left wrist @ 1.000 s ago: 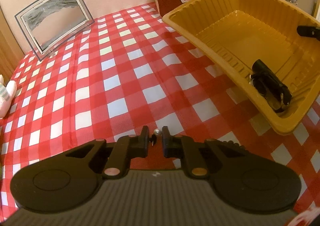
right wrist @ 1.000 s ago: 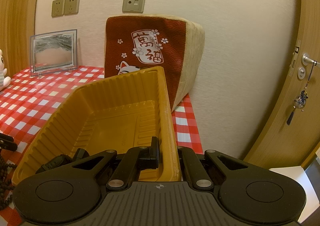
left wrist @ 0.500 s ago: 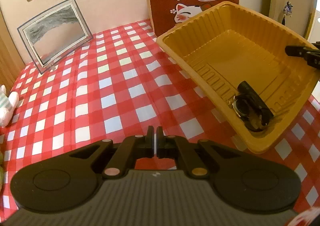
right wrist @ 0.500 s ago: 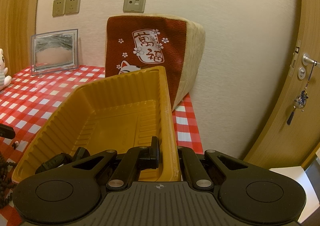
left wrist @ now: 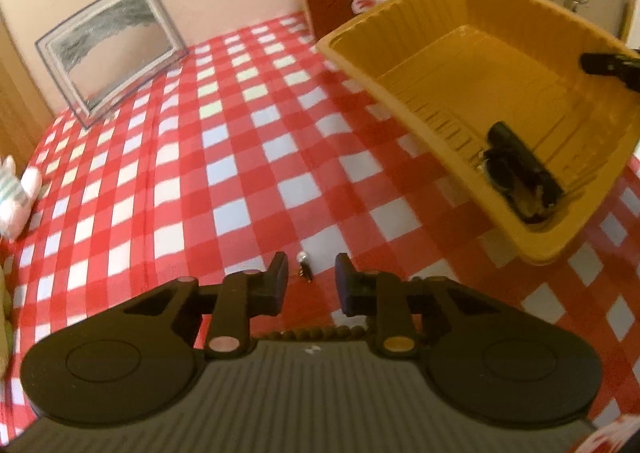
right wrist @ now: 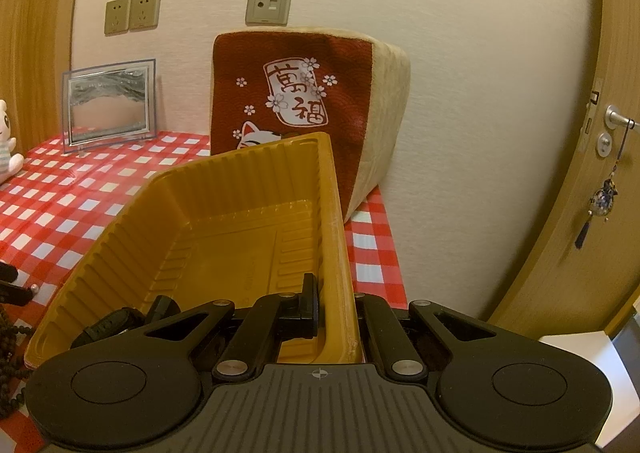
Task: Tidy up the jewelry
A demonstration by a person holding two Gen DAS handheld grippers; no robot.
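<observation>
A small pin with a pearl head (left wrist: 304, 268) lies on the red checked cloth between the fingertips of my left gripper (left wrist: 310, 273). Its jaws are opening and the pads do not touch the pin. A strand of dark beads (left wrist: 316, 333) lies just under that gripper. My right gripper (right wrist: 336, 309) is shut on the side wall of the yellow tray (right wrist: 240, 189), holding it tilted. A black strap-like piece (left wrist: 520, 177) rests in the low corner of the yellow tray (left wrist: 500, 1). In the right wrist view the beads (right wrist: 12, 353) sit at the far left.
A framed picture (left wrist: 108, 53) leans on the wall at the back left. A red cushion with a cat print (right wrist: 296, 105) stands behind the tray. A small plush toy (left wrist: 16, 201) sits at the left edge. The table ends right of the tray, by a wooden door (right wrist: 592, 181).
Half a second ago the left jaws were closed together; now they stand apart with the pin lying between them. The right gripper and tray have not moved.
</observation>
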